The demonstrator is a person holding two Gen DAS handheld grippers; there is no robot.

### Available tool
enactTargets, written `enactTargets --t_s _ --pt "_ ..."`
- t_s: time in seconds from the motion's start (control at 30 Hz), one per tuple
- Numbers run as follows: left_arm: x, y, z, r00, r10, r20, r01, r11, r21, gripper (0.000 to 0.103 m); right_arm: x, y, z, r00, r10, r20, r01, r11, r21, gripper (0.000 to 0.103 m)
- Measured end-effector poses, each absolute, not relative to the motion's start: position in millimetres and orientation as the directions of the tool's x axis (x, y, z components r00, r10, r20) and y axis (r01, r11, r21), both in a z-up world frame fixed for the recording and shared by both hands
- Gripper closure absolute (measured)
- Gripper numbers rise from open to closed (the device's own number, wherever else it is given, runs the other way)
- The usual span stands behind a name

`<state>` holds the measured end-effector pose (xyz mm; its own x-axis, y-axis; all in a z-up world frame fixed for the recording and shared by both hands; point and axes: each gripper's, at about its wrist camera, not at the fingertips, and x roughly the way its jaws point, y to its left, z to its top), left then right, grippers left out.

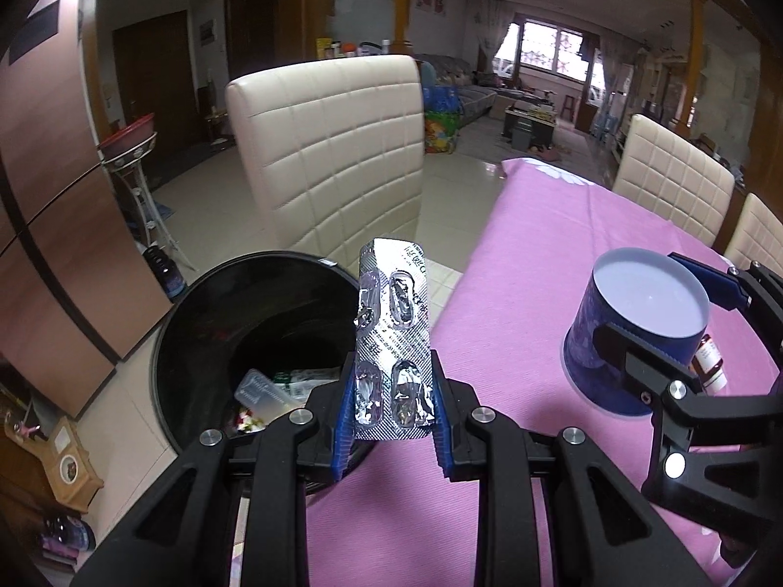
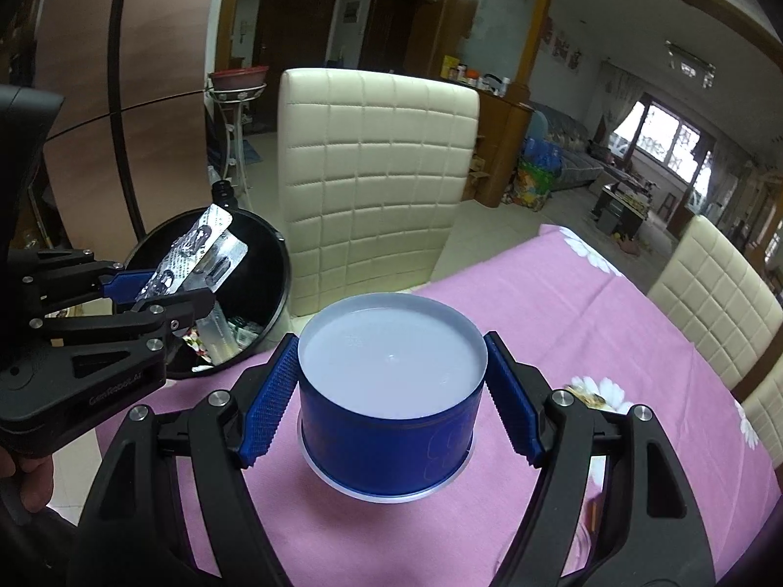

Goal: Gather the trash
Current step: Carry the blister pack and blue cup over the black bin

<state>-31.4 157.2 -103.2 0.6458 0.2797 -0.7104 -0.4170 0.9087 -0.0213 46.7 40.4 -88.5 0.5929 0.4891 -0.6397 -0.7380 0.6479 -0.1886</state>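
A silver blister pack [image 1: 394,337] stands upright between the blue pads of my left gripper [image 1: 391,416], which is shut on its lower end. The pack is at the pink table's [image 1: 538,254] left edge, beside the black trash bin [image 1: 254,332] on the floor. From the right wrist view, the left gripper [image 2: 181,288] holds the blister pack [image 2: 200,254] over the bin's [image 2: 274,264] near side. My right gripper [image 2: 391,401] is shut on a round blue tub [image 2: 391,372], white flat face up, above the tablecloth. The same tub [image 1: 636,327] shows tilted in the right gripper [image 1: 670,318].
A cream quilted chair [image 2: 372,186] stands behind the bin, and more chairs [image 1: 670,181] line the table's far side. The bin holds a clear plastic piece [image 1: 264,391] and wrappers. A small brown bottle [image 1: 709,367] shows behind the tub. A hand [image 2: 29,484] grips the left handle.
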Motion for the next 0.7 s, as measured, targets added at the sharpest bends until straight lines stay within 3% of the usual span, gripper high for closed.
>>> enactTargets --t_s 0.7 --pt "-71 174 -99 0.589 0.418 -0.692 -0.532 0.845 0.057 0.077 30 92 -92 0.496 0.588 -0.639 -0.84 0.513 -0.179 0.029"
